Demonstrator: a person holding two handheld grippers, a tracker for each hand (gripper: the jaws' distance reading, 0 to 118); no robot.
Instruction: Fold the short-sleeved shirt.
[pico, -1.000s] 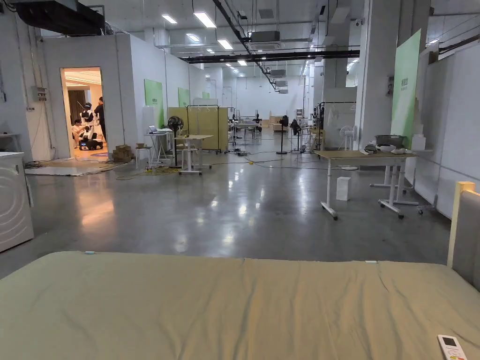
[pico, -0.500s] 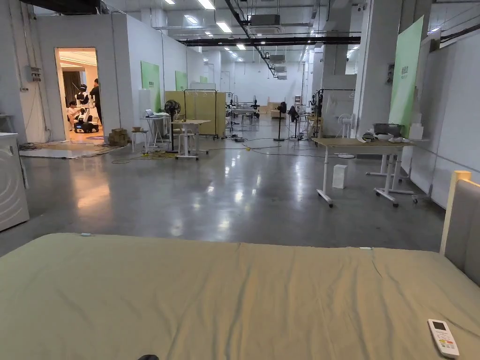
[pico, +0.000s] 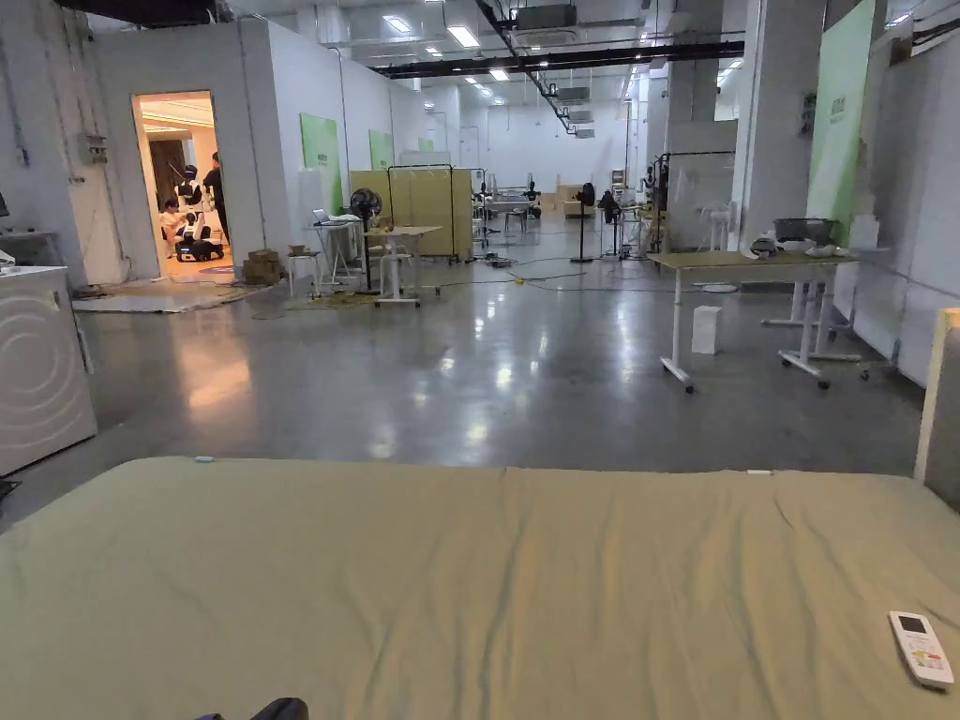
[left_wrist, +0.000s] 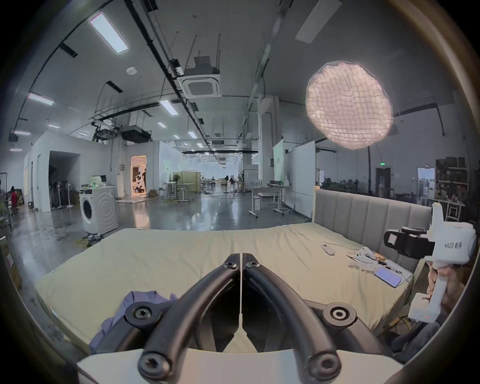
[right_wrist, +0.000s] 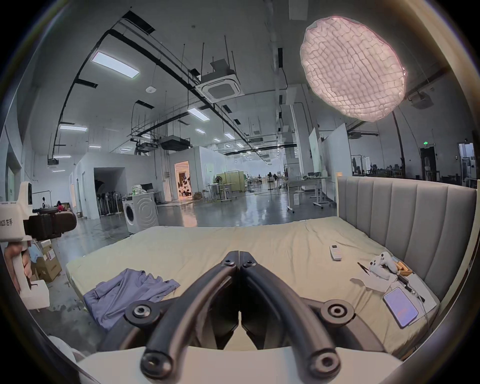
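**Head view misses the shirt; both fingers clenched on nothing**

Head view gives you the bed (pico: 469, 581), olive sheet, w/ a white remote (pico: 921, 649) near its right edge, then the hall floor beyond. A dark shape at the bottom edge is cut off; can't tell what it is.

Your left gripper view has the left gripper (left_wrist: 242, 256) w/ fingers pressed together, tips touching, nothing between them, held above the sheet. The short-sleeved shirt (left_wrist: 135, 302), lavender, lies crumpled at the bed's near-left corner, mostly hidden behind the gripper's linkage. At far right you see the right gripper (left_wrist: 391, 240) in a hand; its tips are hard to make out from there.

Your right gripper view shows more of the shirt (right_wrist: 130, 291), bunched, sleeve shapes unclear, lower part cut off by the linkage. Right gripper (right_wrist: 239, 253) fingers also clenched, empty. A phone (right_wrist: 401, 308) and a white game controller (right_wrist: 383, 263) lie by the headboard (right_wrist: 405, 223).
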